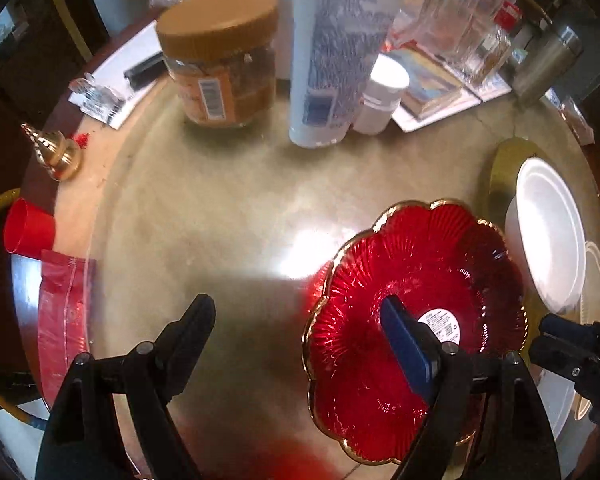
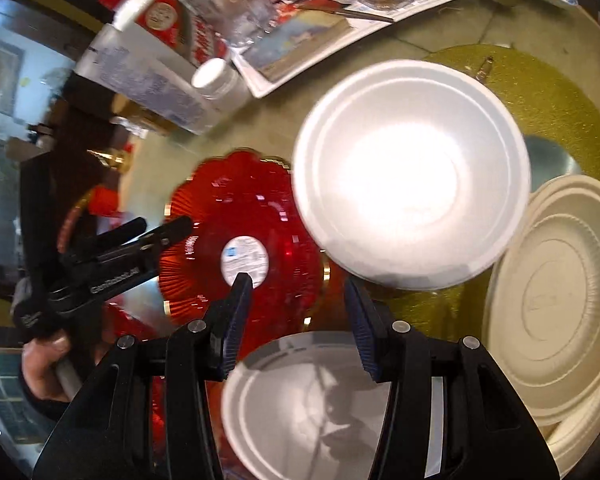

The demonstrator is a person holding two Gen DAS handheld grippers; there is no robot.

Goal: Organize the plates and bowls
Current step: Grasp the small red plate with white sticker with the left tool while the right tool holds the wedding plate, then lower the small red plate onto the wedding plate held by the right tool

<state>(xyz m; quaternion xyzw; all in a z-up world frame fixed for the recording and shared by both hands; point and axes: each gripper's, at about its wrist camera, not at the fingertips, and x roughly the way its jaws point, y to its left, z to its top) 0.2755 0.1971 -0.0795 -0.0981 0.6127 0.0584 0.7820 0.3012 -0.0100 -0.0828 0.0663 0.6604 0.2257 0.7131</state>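
Note:
A red scalloped glass plate (image 1: 412, 280) with a gold rim and a white label lies on the glass tabletop; it also shows in the right wrist view (image 2: 236, 216). My left gripper (image 1: 296, 312) is open, its right finger over the red plate. A white foam bowl (image 2: 412, 172) sits beside the red plate, and shows in the left wrist view (image 1: 548, 228). A second white foam bowl (image 2: 300, 404) lies just below my right gripper (image 2: 298, 284), which is open and empty. A stack of cream plates (image 2: 556, 296) lies at the right.
A peanut butter jar (image 1: 220, 60), a tall white bottle (image 1: 332, 52), a small white bottle (image 1: 380, 96), books and glassware crowd the far side. A gold placemat (image 2: 540, 92) lies under the bowls. A red cup (image 1: 28, 232) and gold ornament (image 1: 56, 152) stand left.

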